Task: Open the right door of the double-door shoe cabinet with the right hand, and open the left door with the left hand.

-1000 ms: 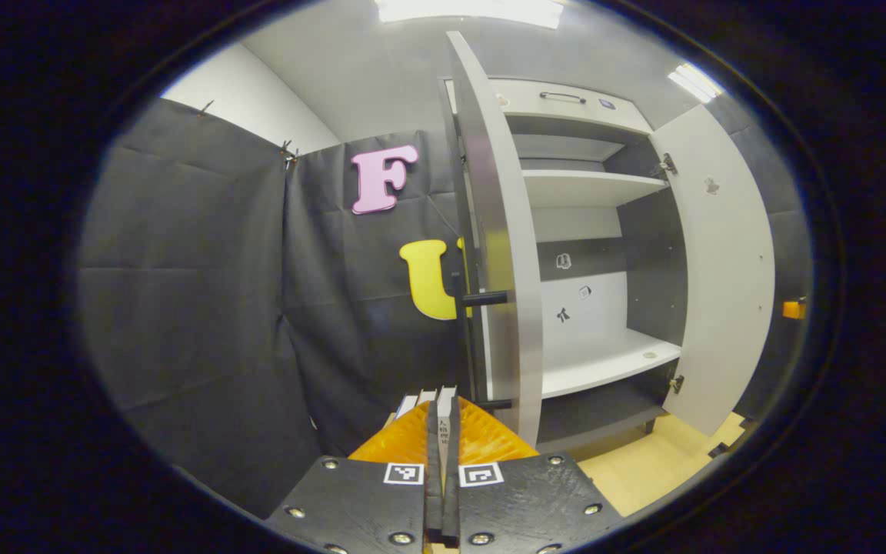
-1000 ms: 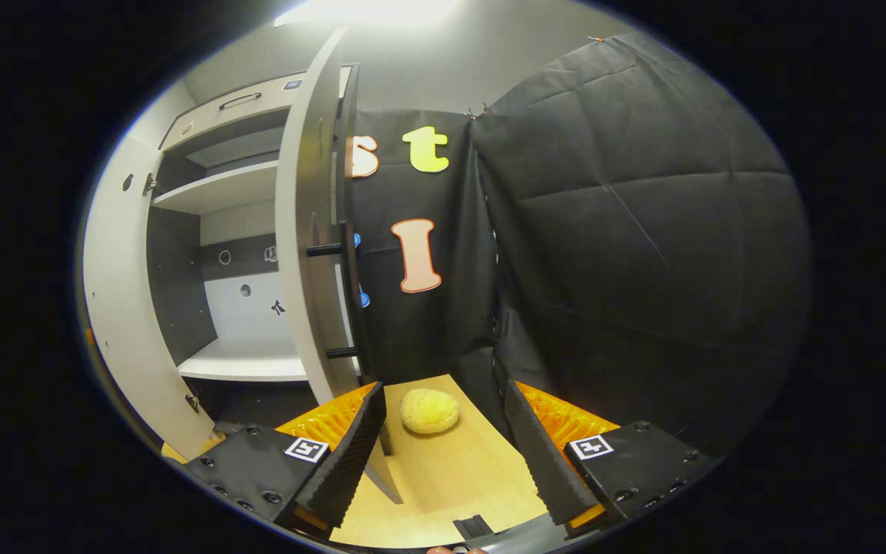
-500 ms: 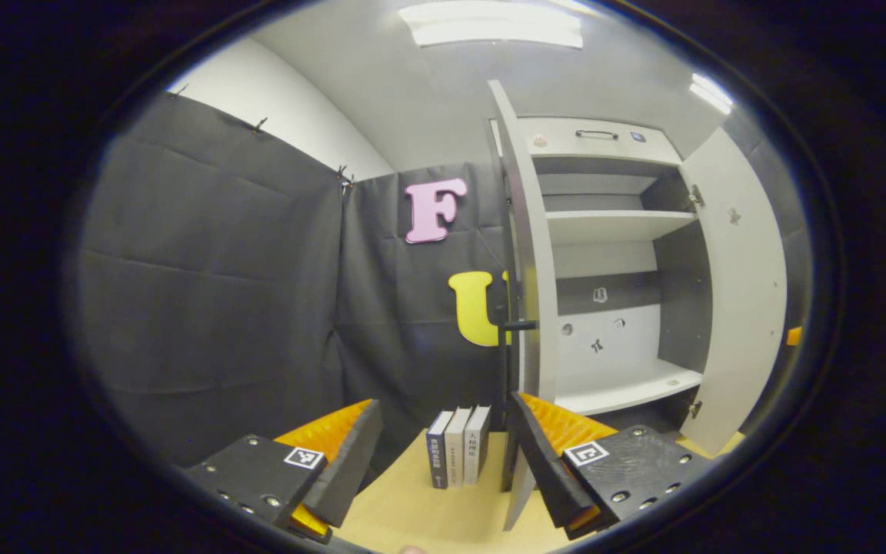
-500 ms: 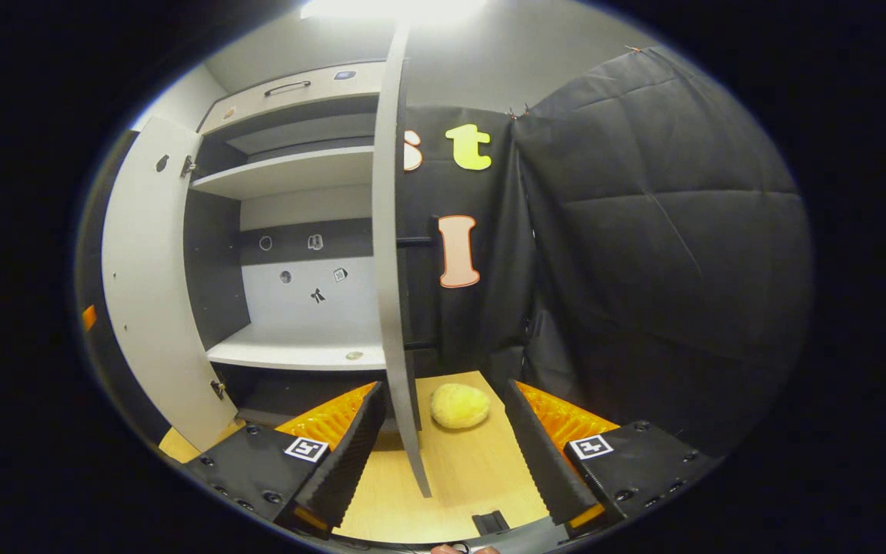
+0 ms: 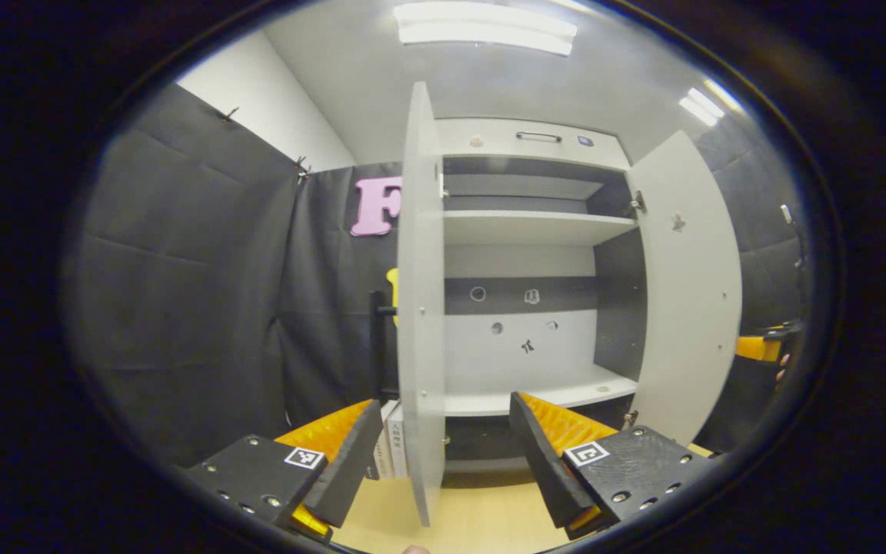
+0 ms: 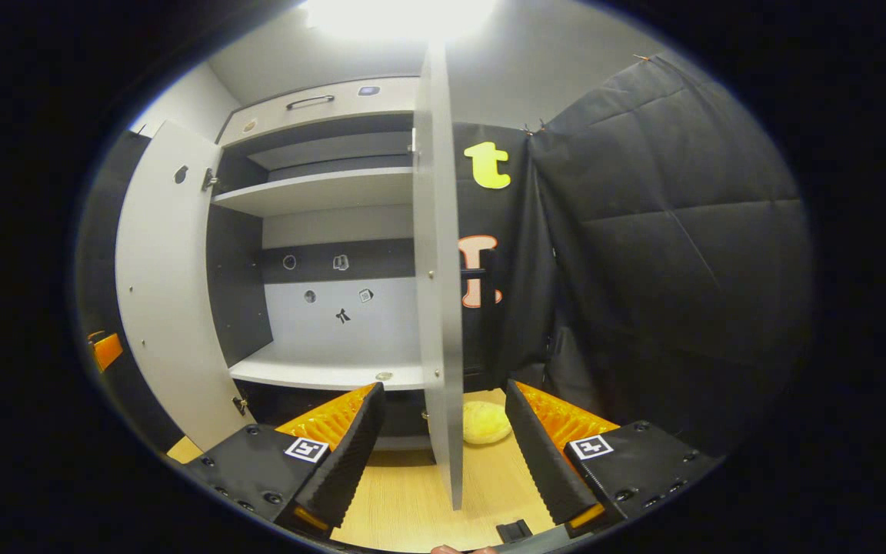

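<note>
While both flat, matte grey doors (image 5: 421,308) (image 6: 437,292) stand wide, each claw (image 5: 443,454) (image 6: 443,446) gapes empty. Smooth white shelves (image 5: 535,228) span the cabinet (image 6: 320,231); pale wood-grain surface (image 6: 404,500) below, black cloth walls (image 6: 666,254).

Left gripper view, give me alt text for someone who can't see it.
A shoe cabinet stands with its left door and right door swung open, showing bare shelves. The open hand-held gripper sits in front, holding nothing.

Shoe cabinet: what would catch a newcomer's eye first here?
The shoe cabinet stands wide open, its shelves bare. In the left gripper view, the left door juts edge-on between the open left tool fingers; books stand behind it. In the right gripper view, the right door half-hides a yellow sponge.
</note>
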Demonstrator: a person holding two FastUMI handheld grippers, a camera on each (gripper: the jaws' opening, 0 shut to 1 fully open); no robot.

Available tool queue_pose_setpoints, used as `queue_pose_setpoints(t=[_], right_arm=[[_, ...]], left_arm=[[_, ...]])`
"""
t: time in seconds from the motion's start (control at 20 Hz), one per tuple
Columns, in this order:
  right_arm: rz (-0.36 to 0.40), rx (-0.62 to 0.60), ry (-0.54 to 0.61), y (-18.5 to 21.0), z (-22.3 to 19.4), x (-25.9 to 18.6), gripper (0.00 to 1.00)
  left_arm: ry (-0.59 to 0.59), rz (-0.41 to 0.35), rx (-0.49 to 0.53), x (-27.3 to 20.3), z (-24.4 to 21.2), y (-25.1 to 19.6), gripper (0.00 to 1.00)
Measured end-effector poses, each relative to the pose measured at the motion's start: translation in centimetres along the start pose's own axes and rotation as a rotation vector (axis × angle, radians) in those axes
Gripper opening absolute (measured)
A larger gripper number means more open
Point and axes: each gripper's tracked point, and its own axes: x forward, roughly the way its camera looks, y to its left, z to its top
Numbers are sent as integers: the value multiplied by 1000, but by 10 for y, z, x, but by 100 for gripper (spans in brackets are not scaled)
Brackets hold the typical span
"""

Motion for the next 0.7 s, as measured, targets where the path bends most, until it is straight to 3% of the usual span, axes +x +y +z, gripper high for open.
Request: queue_pose_setpoints(t=[0.3,0.6,0.7], right_arm=[[72,-19,23,33,-17,-3,98],[103,-57,-2,45,-17,-3,98],[101,-53,-20,42,-15,-3,93]], left_arm=[[59,-90,-49,19,-32,-38,99],[97,-76,-59,25,-50,-31,98],[98,-64,-70,24,-48,-26,98]])
